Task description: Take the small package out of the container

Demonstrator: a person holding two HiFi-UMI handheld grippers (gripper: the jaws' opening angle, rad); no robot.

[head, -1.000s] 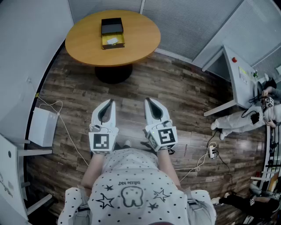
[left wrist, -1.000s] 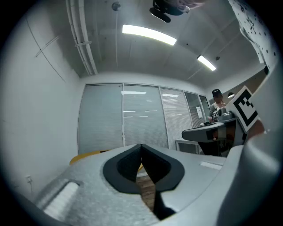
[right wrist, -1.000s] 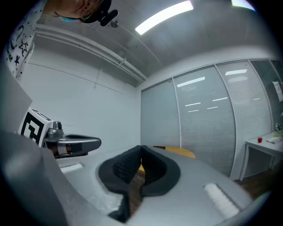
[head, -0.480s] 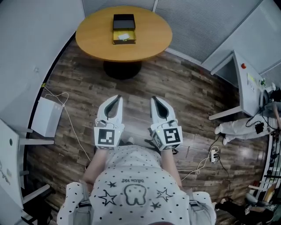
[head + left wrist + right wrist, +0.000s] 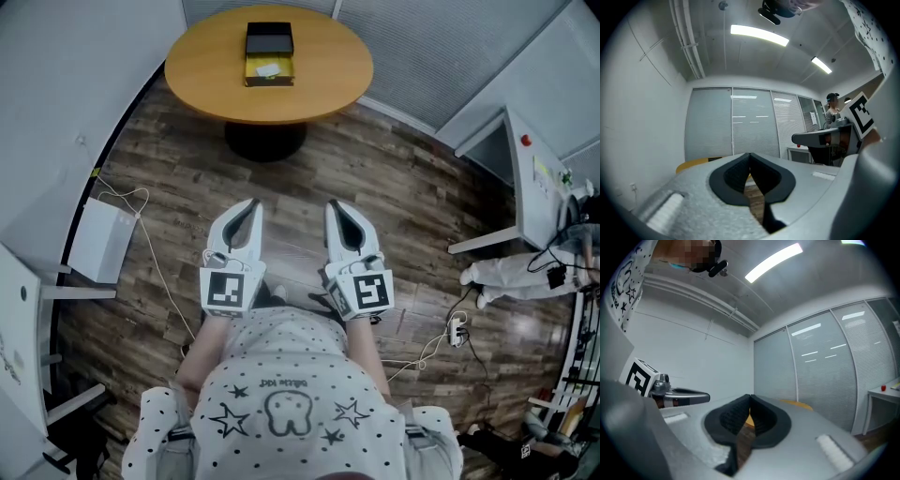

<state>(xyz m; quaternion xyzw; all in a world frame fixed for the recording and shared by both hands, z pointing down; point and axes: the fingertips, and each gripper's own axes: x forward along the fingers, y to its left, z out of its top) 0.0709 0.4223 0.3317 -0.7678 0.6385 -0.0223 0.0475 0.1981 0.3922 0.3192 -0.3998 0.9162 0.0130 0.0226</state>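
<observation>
With left tool [image 5: 250, 203] and right tool [image 5: 336, 205] pressed together, empty, I should step closer and spread one above the package [image 5: 268, 68].

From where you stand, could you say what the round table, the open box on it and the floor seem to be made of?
Round table: wood or wood-look laminate, smooth, even tan.
Open box: probably card, black shell, yellow lining.
Floor: dark grained planks, slight sheen; wood or vinyl.
</observation>
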